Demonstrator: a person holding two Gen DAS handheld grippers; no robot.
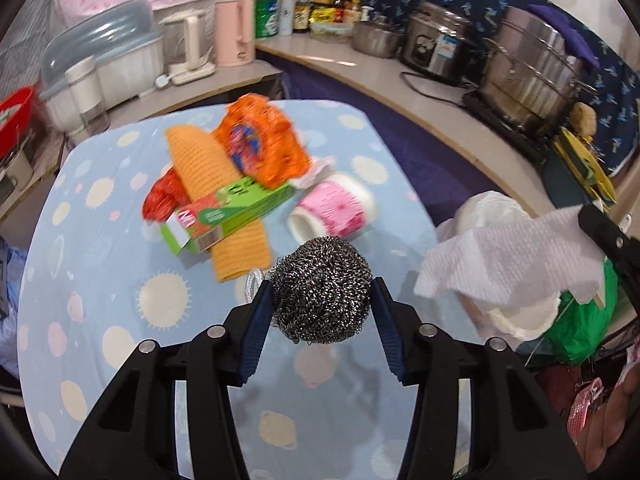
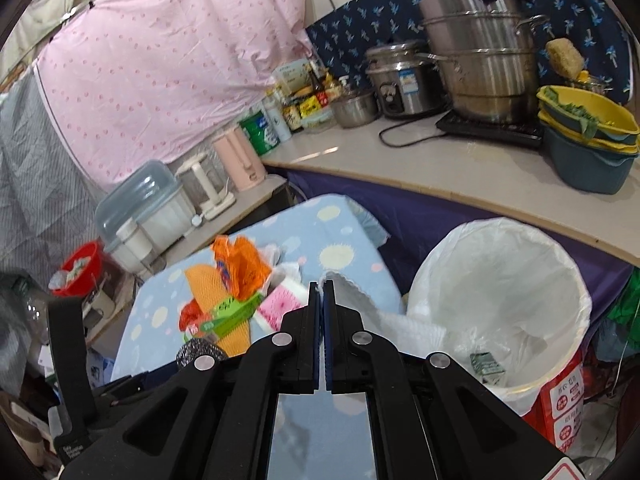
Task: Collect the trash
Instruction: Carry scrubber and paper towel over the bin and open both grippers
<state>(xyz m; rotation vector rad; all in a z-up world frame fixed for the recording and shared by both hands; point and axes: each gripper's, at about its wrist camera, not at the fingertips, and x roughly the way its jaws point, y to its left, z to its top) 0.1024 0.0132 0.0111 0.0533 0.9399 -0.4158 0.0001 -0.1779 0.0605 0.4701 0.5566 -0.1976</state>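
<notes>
A steel wool scourer (image 1: 320, 290) sits clamped in the left gripper (image 1: 322, 292) above the dotted tablecloth (image 1: 100, 280). Behind it lie an orange cloth (image 1: 208, 168), green box (image 1: 236, 208) and pink tape roll (image 1: 332, 210). The right gripper (image 2: 323, 286) pinches a white paper towel (image 1: 508, 252) beside the lined trash bin (image 2: 560, 272).

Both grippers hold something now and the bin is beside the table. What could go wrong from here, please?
1. The paper towel is pinched only by an edge in the right gripper; it hangs loose and may slip out before it is over the lined bin.
2. The left gripper holds the springy steel scourer above the table; it could pop free.
</notes>
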